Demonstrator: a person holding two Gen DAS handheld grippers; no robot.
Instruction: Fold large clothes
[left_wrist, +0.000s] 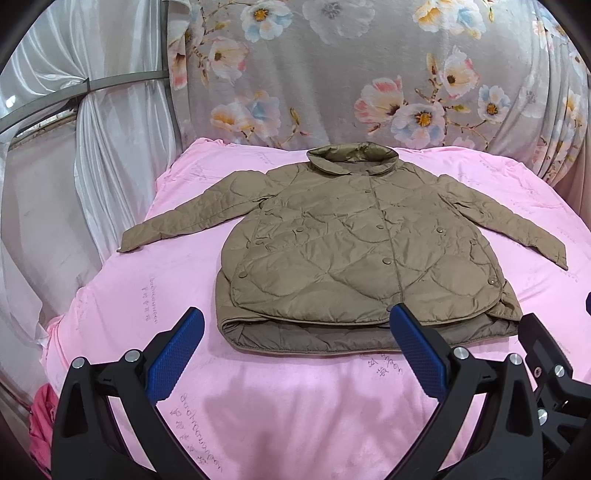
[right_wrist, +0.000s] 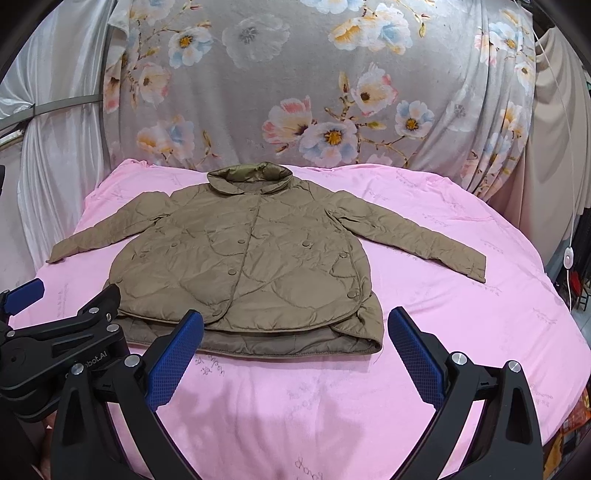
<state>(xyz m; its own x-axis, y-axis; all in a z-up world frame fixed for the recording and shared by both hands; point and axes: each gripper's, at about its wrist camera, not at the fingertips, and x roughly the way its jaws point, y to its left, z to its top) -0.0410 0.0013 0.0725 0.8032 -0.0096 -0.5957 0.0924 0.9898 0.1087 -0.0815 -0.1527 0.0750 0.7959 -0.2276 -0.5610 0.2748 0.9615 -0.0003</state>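
Blue-padded fingers (left_wrist: 184, 354) of the left gripper (left_wrist: 295, 354) stand spread wide and empty just short of the hem, and the right gripper (right_wrist: 295, 354) beside it is released the same way, holding nothing. Ahead of both, the tan quilted jacket (left_wrist: 354, 243) lies face up and buttoned on the pink blanket (left_wrist: 280, 413), collar (left_wrist: 351, 157) away from the cameras, both sleeves stretched out sideways, so no fold has been made yet.

Several things could spoil a fold from here. The padded, slick-looking shell would likely slide out of a shallow pinch, so a sleeve taken by its outer edge alone may drop halfway across the body. At the near hem the back panel (left_wrist: 369, 332) sticks out below the front; a grasp there could catch only one layer and drag the jacket crooked. The blanket looks soft and loose, and fingers pressed low might seize it together with the cloth. The left sleeve cuff (left_wrist: 129, 243) appears to sit close to the blanket's side edge, though the fisheye bends that region, and a tug could pull it over.
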